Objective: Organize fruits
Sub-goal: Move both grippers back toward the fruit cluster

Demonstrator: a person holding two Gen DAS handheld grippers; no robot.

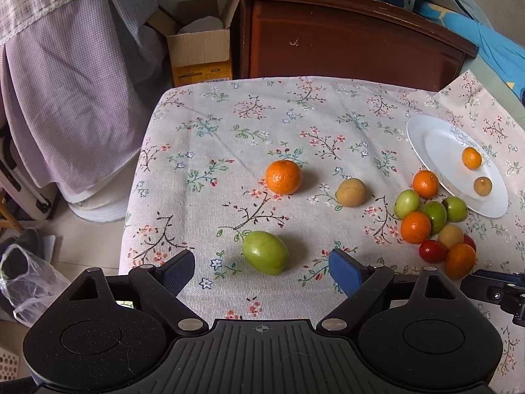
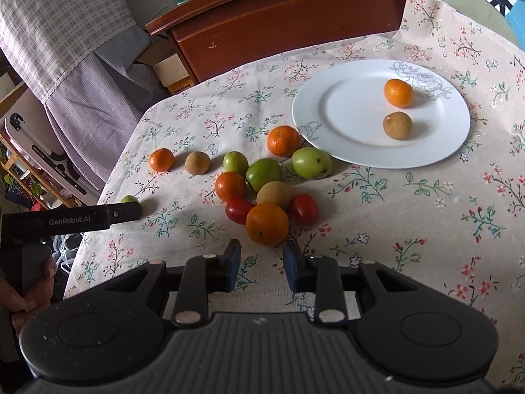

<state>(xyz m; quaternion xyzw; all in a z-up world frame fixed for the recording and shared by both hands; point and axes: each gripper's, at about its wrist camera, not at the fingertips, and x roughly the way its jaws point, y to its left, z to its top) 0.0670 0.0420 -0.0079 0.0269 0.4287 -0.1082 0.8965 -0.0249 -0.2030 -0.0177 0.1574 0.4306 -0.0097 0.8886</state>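
On the table: a floral tablecloth (image 1: 229, 124) covers it, bearing loose fruit and a white plate (image 2: 344, 111).
Plate: one orange (image 2: 398, 93) and one brown fruit (image 2: 397, 125) lie on it, apart.
Fruit pile (image 2: 262, 184): oranges, green fruits and red tomatoes clustered just beside the plate.
Left gripper (image 1: 262, 267): spread wide, empty, a green fruit (image 1: 265, 252) between its fingers.
Right gripper (image 2: 262, 261): parted, empty, near an orange.
Behind: wooden cabinet (image 1: 344, 39), cardboard box (image 1: 200, 49), checked cloth (image 1: 65, 82).

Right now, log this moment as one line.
left gripper: open near green fruit | right gripper: open behind orange | plate: two fruits
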